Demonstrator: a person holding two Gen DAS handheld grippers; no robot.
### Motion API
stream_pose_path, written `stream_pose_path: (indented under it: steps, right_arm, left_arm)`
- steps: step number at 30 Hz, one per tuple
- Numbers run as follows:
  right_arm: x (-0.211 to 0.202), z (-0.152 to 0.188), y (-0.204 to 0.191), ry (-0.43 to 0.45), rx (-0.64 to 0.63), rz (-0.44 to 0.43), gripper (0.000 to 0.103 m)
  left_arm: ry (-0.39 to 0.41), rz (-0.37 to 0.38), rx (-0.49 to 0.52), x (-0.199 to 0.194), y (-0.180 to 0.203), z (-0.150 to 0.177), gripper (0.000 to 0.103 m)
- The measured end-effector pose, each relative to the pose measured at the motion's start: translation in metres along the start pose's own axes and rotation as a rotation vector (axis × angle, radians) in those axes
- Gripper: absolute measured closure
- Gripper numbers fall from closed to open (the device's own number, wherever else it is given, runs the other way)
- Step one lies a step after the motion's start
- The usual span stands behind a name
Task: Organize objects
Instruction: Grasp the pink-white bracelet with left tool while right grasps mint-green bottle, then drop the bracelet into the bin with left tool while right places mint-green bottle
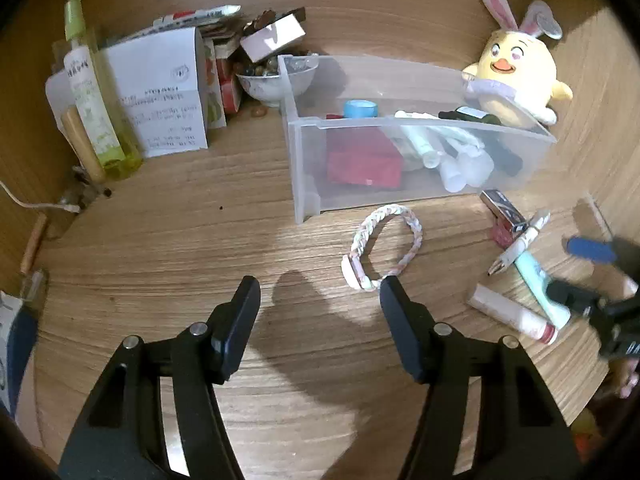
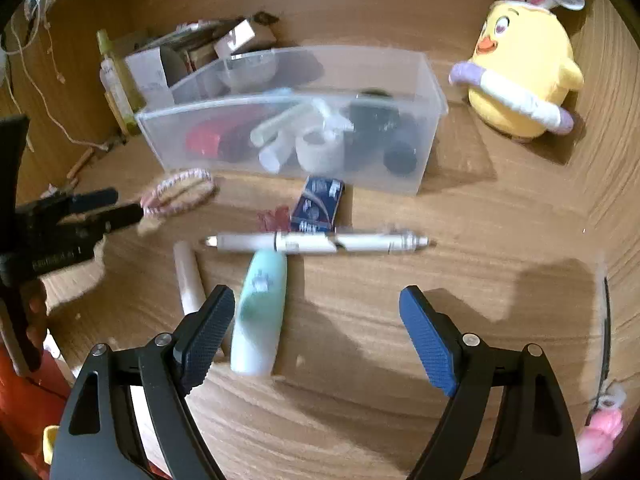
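I am holding my left gripper point(image 1: 320, 290) open over the wooden desk point(image 1: 180, 240), nothing between its jaws, the braided bracelet point(image 1: 380, 246) just ahead. My right gripper point(image 2: 316, 300) is gaping too, empty, beside the mint tube point(image 2: 260, 312). The clear bin point(image 1: 400, 152) is sitting behind both.

The tabletop point(image 1: 160, 232) is seen as matt, grained wood. The bin point(image 1: 400, 160) is made of frosted, translucent plastic. The chick toy point(image 1: 516, 76) is covered in soft plush cloth. The bracelet point(image 1: 384, 248) is braided cord. The right gripper point(image 2: 316, 308) is fitted with textured blue pads.
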State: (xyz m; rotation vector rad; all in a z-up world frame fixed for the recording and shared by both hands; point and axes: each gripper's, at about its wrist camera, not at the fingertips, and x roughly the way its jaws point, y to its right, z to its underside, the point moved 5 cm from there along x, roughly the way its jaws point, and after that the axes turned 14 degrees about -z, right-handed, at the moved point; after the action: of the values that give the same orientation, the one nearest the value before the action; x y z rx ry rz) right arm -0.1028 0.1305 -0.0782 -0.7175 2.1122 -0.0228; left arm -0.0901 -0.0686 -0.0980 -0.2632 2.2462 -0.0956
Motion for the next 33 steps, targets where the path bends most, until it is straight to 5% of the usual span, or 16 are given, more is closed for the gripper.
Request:
stream_pose_path:
  steps: [4,10,15,17,33]
  right_arm:
    - [0.003,0.005,-0.004,-0.013,-0.019,0.006,0.025]
    - [0.007,0.005,-0.015,-0.018,-0.084,0.019,0.049]
    - [0.006,0.006,-0.017,-0.007,-0.108,0.031,0.079]
    - [0.004,0.008,-0.016,-0.002,-0.093,0.011,0.080]
    - [-0.038,-0.005,0.001,0.115,0.005,-0.035,0.080]
  left_arm:
    - [-0.004,0.038,-0.029,0.001,-0.001,-0.007,0.044]
    - [-0.064,0.079,-0.012,0.017,0.011,-0.011,0.067]
    - [-0.037,0.065,0.035,0.016,0.019,-0.009,0.082]
    - [-0.030,0.065,0.047,0.015,0.021,-0.008,0.090]
    - [0.069,0.039,-0.039,-0.024,-0.003,-0.005,0.091]
